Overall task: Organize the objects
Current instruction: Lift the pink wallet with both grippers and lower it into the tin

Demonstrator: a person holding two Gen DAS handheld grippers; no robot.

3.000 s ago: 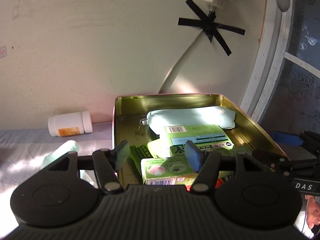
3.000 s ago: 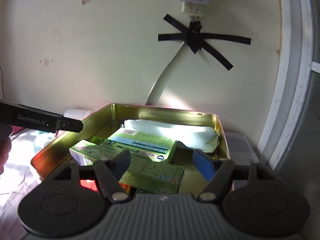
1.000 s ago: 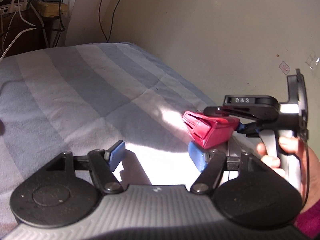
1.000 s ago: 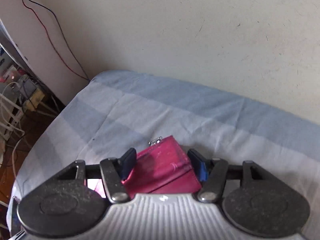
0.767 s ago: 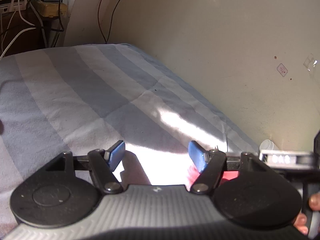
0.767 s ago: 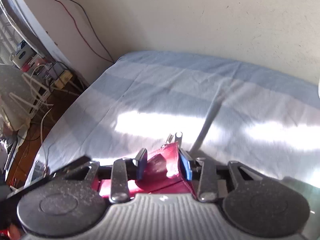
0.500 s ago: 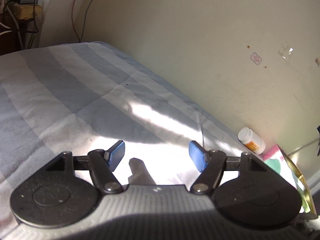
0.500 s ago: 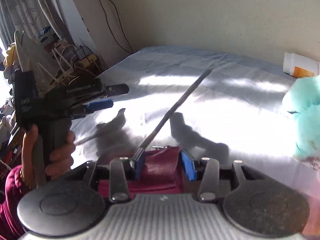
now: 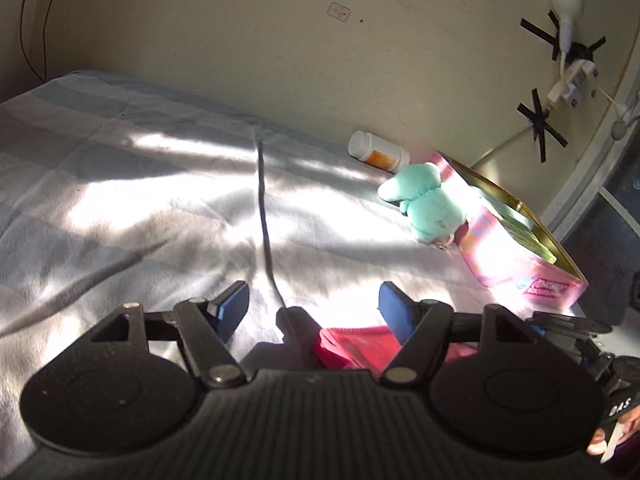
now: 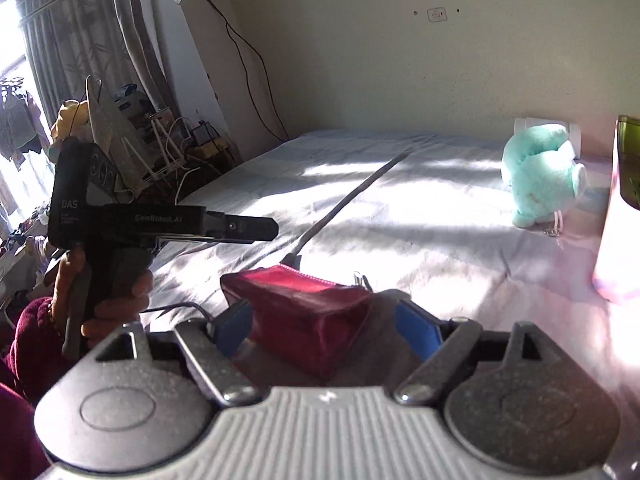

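Note:
A red pouch (image 10: 304, 312) lies on the striped blanket between my right gripper's (image 10: 326, 328) blue pads. Those jaws are opening, with a clear gap on the right side, so the pouch is free. My left gripper (image 9: 314, 308) hovers just left of and above the pouch (image 9: 352, 344); its jaws are opening too and hold nothing. From the right wrist view the left gripper (image 10: 256, 228) shows side-on in a person's hand (image 10: 116, 292). A teal plush toy (image 9: 428, 204) leans on the pink tin box (image 9: 516, 256), which holds green packets. A white pill bottle (image 9: 378, 152) lies by the wall.
The blanket (image 9: 140, 200) is lit by bright sun patches, and a thin dark line (image 9: 262, 208) runs across it. The wall (image 9: 240, 40) runs along the bed's far side. Cables, a curtain and clutter (image 10: 160, 132) stand beyond the bed's left edge.
The right gripper, shut on the red pouch before, has spread its jaws and the pouch now rests on the blanket. Both grippers have swung right, toward the plush toy and tin.

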